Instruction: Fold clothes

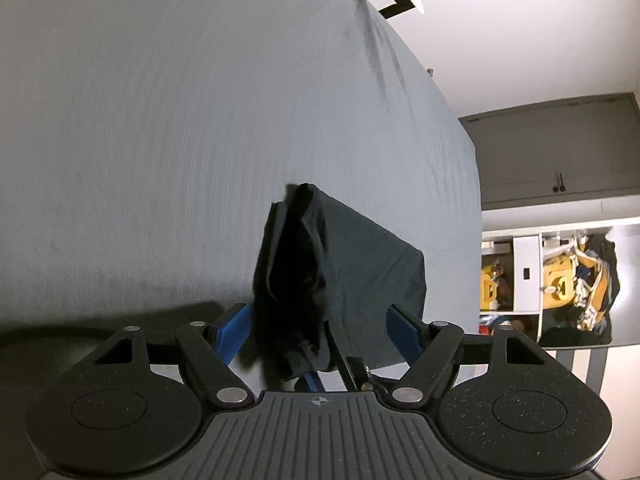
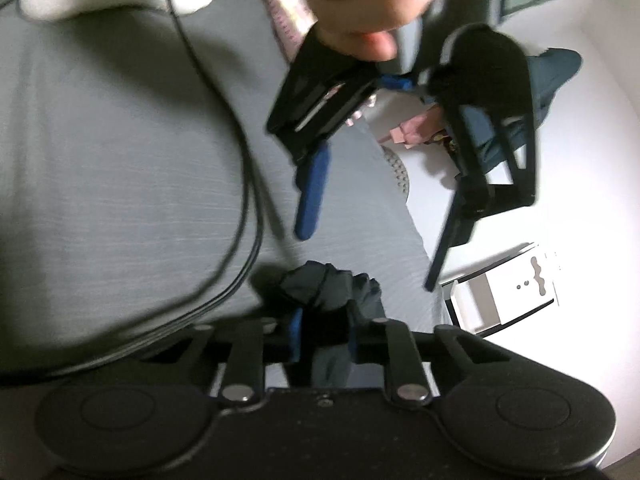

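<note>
We pinch a bunched dark garment (image 2: 324, 288) in the right tongs (image 2: 322, 336) above the grey bed (image 1: 160, 120), left tongs (image 1: 320, 320) spread wide around its hanging fold, next needing a second grip.

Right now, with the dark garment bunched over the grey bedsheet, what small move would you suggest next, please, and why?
Probably close the left gripper on the dark teal garment: its blue pads stand wide apart around the hanging cloth, while the right gripper already pinches a bunch.

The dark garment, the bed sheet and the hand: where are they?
dark garment (image 1: 360, 264), left wrist view, flat folded panel.
bed sheet (image 1: 160, 120), left wrist view, bare grey surface.
hand (image 2: 372, 4), right wrist view, its knuckles.
</note>
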`<state>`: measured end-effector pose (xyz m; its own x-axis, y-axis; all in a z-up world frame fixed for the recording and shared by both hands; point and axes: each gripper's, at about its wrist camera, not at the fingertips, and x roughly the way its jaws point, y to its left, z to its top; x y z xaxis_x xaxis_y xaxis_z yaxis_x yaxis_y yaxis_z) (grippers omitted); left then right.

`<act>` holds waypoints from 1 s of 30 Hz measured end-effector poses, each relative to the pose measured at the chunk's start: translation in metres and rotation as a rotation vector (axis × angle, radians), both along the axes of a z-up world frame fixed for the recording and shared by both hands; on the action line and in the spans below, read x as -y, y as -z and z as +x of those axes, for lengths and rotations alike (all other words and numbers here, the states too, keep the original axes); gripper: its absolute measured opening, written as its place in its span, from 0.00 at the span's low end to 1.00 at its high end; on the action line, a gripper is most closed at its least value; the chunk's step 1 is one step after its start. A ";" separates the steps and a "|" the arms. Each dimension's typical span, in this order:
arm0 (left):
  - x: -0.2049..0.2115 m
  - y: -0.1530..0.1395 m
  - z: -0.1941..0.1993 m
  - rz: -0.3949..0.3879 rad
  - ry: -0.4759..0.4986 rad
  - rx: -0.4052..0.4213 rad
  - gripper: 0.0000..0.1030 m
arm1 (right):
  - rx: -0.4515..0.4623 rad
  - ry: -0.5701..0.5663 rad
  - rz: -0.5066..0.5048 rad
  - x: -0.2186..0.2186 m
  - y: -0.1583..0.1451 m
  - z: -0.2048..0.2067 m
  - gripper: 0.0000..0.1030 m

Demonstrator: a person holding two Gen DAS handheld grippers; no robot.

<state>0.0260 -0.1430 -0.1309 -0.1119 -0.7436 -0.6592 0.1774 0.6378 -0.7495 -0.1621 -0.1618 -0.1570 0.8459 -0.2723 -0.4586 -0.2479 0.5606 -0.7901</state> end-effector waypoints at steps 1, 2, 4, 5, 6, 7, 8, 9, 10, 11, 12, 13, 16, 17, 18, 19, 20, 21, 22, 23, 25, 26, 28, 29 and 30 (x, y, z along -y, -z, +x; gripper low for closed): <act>0.001 0.001 0.000 -0.004 -0.005 -0.010 0.80 | 0.007 0.003 0.015 0.001 -0.003 0.000 0.17; 0.001 0.001 0.000 -0.011 -0.011 -0.021 0.84 | 0.015 0.006 0.029 0.003 -0.006 0.001 0.16; 0.002 0.002 0.001 -0.026 -0.026 -0.035 0.90 | 0.031 0.013 0.052 0.006 -0.012 0.001 0.16; 0.003 0.002 0.001 -0.032 -0.034 -0.043 0.90 | 0.038 0.021 0.071 0.008 -0.016 0.001 0.16; 0.004 0.004 0.001 -0.038 -0.042 -0.056 0.90 | 0.044 0.028 0.090 0.011 -0.020 0.001 0.16; 0.005 0.006 0.001 -0.043 -0.051 -0.074 0.90 | 0.051 0.035 0.108 0.013 -0.024 0.001 0.16; 0.006 0.008 0.001 -0.049 -0.059 -0.092 0.90 | 0.056 0.042 0.127 0.016 -0.027 0.002 0.16; 0.007 0.010 0.001 -0.052 -0.066 -0.108 0.90 | 0.060 0.048 0.141 0.018 -0.031 0.003 0.16; 0.009 0.012 0.000 -0.052 -0.071 -0.124 0.90 | 0.063 0.054 0.155 0.021 -0.034 0.004 0.16; 0.011 0.015 -0.001 -0.052 -0.074 -0.140 0.90 | 0.063 0.060 0.170 0.027 -0.037 0.004 0.16; 0.013 0.017 -0.002 -0.055 -0.075 -0.156 0.90 | 0.063 0.066 0.184 0.033 -0.039 0.003 0.16; 0.015 0.020 -0.003 -0.060 -0.075 -0.171 0.90 | 0.064 0.071 0.197 0.036 -0.041 0.002 0.16; 0.025 0.025 -0.007 -0.081 -0.077 -0.199 0.90 | 0.072 0.086 0.239 0.041 -0.039 -0.025 0.16; 0.029 0.025 -0.008 -0.086 -0.080 -0.195 0.90 | 0.068 0.088 0.247 0.040 -0.040 -0.023 0.16; 0.032 0.026 -0.009 -0.090 -0.084 -0.186 0.90 | 0.069 0.086 0.254 0.030 -0.035 -0.012 0.16; 0.036 0.025 -0.009 -0.093 -0.090 -0.173 0.90 | 0.069 0.084 0.260 0.021 -0.031 -0.003 0.16; 0.039 0.025 -0.010 -0.099 -0.094 -0.166 0.90 | 0.065 0.081 0.263 0.020 -0.031 -0.003 0.16; 0.044 0.025 -0.010 -0.108 -0.096 -0.165 0.89 | 0.063 0.079 0.265 0.022 -0.032 -0.007 0.16; 0.047 0.026 -0.010 -0.114 -0.094 -0.167 0.89 | 0.063 0.075 0.265 0.030 -0.042 -0.025 0.16; 0.051 0.026 -0.011 -0.114 -0.089 -0.170 0.89 | 0.058 0.073 0.262 0.031 -0.040 -0.024 0.16; 0.058 0.025 -0.013 -0.097 -0.084 -0.144 0.79 | 0.055 0.066 0.261 0.031 -0.039 -0.026 0.16; 0.062 0.023 -0.014 -0.079 -0.080 -0.116 0.71 | 0.055 0.064 0.260 0.031 -0.041 -0.024 0.16; 0.067 0.020 -0.015 -0.053 -0.072 -0.074 0.46 | 0.054 0.062 0.258 0.033 -0.043 -0.022 0.16; 0.070 0.020 -0.015 -0.053 -0.068 -0.075 0.44 | 0.053 0.061 0.259 0.033 -0.043 -0.022 0.16; 0.072 0.020 -0.015 -0.053 -0.064 -0.077 0.39 | 0.053 0.060 0.260 0.034 -0.042 -0.021 0.16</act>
